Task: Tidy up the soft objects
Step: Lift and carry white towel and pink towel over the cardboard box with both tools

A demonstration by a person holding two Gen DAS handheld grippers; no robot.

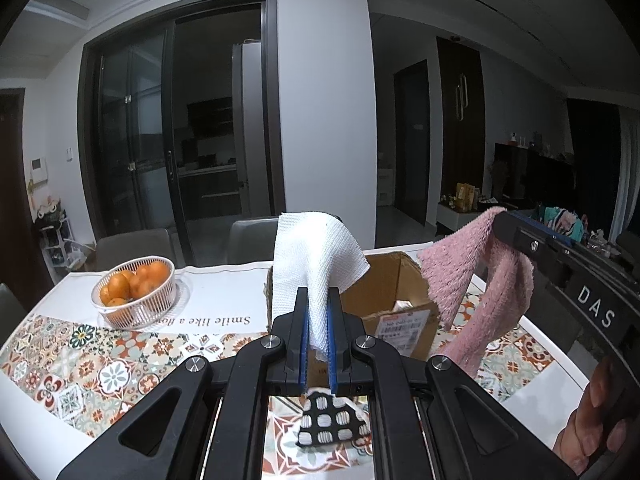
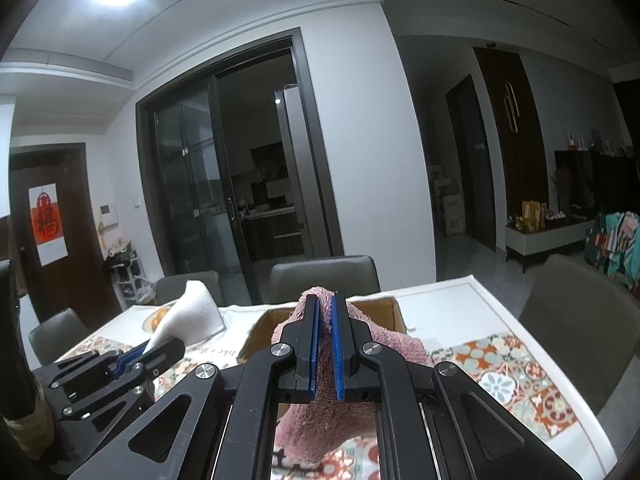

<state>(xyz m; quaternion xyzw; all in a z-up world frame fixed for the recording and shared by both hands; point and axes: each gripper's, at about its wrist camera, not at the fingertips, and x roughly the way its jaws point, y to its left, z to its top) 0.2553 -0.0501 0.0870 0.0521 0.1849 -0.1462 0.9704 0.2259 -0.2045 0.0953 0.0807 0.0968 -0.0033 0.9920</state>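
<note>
My left gripper (image 1: 319, 300) is shut on a white cloth (image 1: 316, 260) and holds it up above the table, in front of an open cardboard box (image 1: 394, 284). My right gripper (image 2: 325, 304) is shut on a fluffy pink towel (image 2: 324, 424), which hangs over the box's near right side; the towel also shows in the left wrist view (image 1: 480, 280). The white cloth also shows at the left of the right wrist view (image 2: 192, 316). A black-and-white patterned cloth (image 1: 332, 420) lies on the table under my left gripper.
A white basket of oranges (image 1: 134, 292) stands on the table at the left. The table has a patterned runner (image 1: 80, 364). Grey chairs (image 2: 324, 276) stand along the far side and one (image 2: 580, 324) at the right.
</note>
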